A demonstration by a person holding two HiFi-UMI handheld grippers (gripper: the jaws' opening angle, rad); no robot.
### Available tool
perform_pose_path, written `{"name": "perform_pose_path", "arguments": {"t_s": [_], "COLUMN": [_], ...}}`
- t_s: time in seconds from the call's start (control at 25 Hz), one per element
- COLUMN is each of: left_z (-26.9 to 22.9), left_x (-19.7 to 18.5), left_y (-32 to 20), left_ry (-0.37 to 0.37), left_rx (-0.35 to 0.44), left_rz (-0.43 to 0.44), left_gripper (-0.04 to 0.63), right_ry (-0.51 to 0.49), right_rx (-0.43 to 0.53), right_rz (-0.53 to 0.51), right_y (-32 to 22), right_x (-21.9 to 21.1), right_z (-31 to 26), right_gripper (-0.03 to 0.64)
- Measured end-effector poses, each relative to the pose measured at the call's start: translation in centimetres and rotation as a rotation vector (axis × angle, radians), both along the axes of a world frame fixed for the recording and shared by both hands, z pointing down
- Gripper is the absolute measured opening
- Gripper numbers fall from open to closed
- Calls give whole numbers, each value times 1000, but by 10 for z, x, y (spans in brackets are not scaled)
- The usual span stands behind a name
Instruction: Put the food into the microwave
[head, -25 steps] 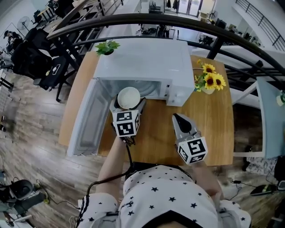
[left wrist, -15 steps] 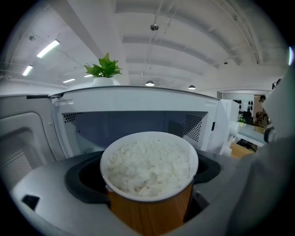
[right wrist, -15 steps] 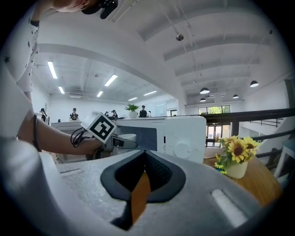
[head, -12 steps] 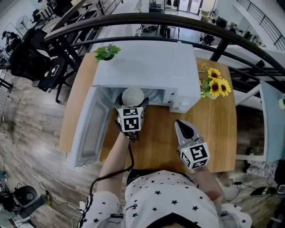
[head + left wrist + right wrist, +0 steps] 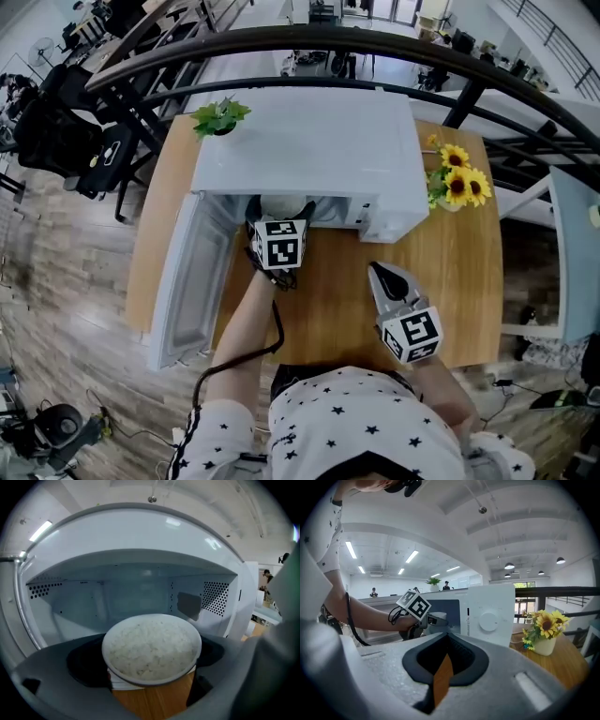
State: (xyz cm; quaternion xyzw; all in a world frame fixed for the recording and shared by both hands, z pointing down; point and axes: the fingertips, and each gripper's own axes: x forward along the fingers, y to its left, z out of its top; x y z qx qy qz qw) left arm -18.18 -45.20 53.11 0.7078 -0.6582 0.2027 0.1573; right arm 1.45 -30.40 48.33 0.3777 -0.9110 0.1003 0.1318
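A white microwave (image 5: 309,141) is seen at the 12 o'clock end of a wooden counter (image 5: 333,305). Its door (image 5: 192,272) is swung fully open toward 8 o'clock. The left tool (image 5: 280,214) is held at the mouth of the oven, and its jaws are closed on either side of a white bowl of rice (image 5: 151,649). The bowl is kept level. In the left gripper view the bowl is set in front of the open cavity (image 5: 126,597). A strip of counter shows beneath its near side, so it is at the threshold rather than set down inside. In the head view only the near rim of the bowl can be made out, the rest being covered by the top of the oven and by the marker cube (image 5: 280,244) of the tool. A black cable (image 5: 272,328) is trailed from the left tool along the forearm.

The right tool (image 5: 382,274) is held above the counter at 5 o'clock of the left one, well apart from it, and is pointed toward 12 o'clock. Its jaws are drawn together with nothing between them, and only a thin sliver of counter is seen through them.

A pot of sunflowers (image 5: 457,183) stands on the counter at 3 o'clock of the microwave, just beside it. A small green plant (image 5: 220,117) is placed at the 10 o'clock corner of the microwave.
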Motion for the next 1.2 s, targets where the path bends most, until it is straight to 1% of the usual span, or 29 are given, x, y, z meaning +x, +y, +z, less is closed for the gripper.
{"name": "perform_pose_path", "arguments": {"t_s": [0.64, 0.84, 1.04, 1.2], "left_z": [32, 38, 48, 51], "left_x": [-1, -6, -4, -4], "left_y": [-41, -47, -48, -49], "left_ry": [-26, -43, -53, -53], "left_rx": [-71, -84, -114, -114], "left_rz": [17, 5, 24, 18], "left_gripper": [509, 509, 509, 509], "right_ry": [17, 18, 16, 17], "right_rx": [-52, -61, -65, -66], "right_rz": [10, 10, 14, 17], "right_y": [-4, -6, -8, -9], "right_x": [-4, -5, -5, -4], "right_z": [20, 24, 25, 26], "right_gripper": [5, 5, 5, 5]}}
